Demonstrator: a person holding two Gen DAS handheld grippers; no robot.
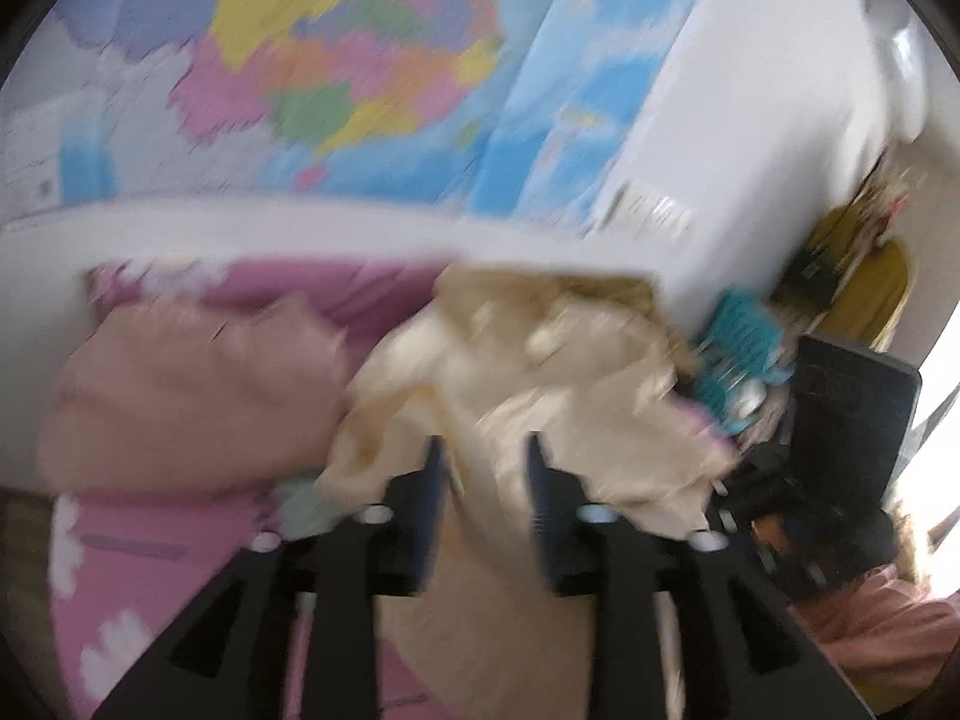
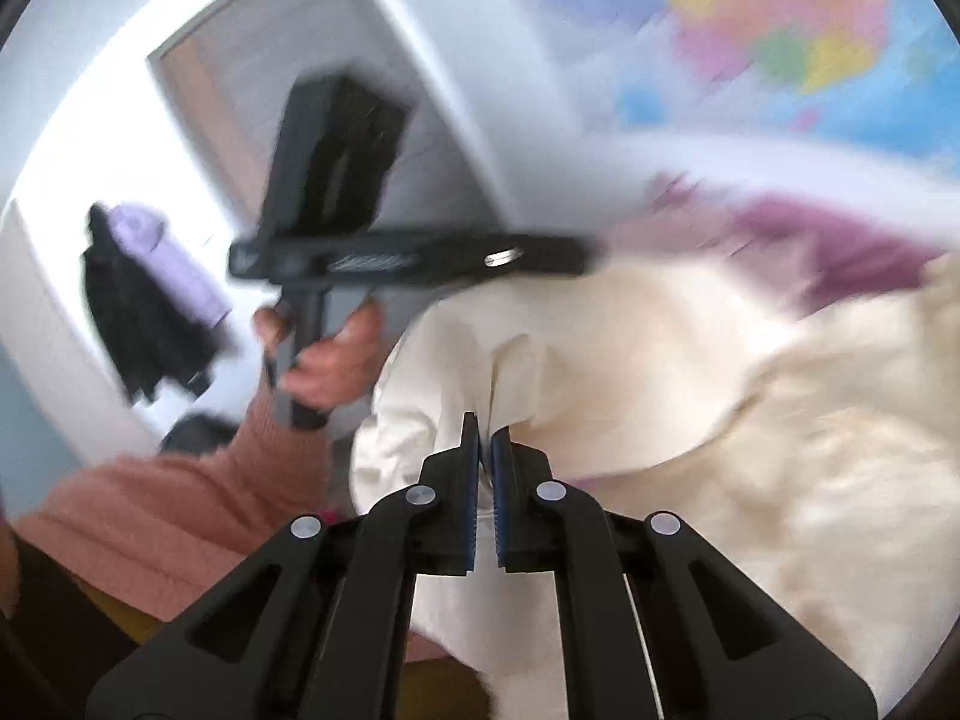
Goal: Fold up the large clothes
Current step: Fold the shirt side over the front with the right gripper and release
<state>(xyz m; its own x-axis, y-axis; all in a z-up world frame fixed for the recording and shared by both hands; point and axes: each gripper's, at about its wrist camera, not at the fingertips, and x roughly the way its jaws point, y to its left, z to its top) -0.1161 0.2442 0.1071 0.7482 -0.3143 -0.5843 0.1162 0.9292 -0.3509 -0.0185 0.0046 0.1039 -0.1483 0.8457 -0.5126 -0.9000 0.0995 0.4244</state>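
Note:
A large cream garment [image 1: 540, 372] lies crumpled on the pink bed [image 1: 150, 546]. In the left wrist view my left gripper [image 1: 485, 450] stands open, its jaws apart, with a cream fold between them that the pads do not clearly press. In the right wrist view my right gripper [image 2: 486, 429] is shut on a bunched fold of the cream garment [image 2: 690, 420], which hangs from it. A person's hand [image 2: 336, 354] in a salmon sleeve holds the left gripper's handle [image 2: 306, 324] at upper left; its fingertips are hidden behind the cloth. Both views are blurred.
A peach pillow or garment [image 1: 180, 384] lies left of the cream one. A coloured map [image 1: 336, 60] covers the wall behind the bed. Dark coats [image 2: 138, 312] hang on a white wall. A yellow chair with clutter [image 1: 864, 282] and a black object [image 1: 852, 396] are at right.

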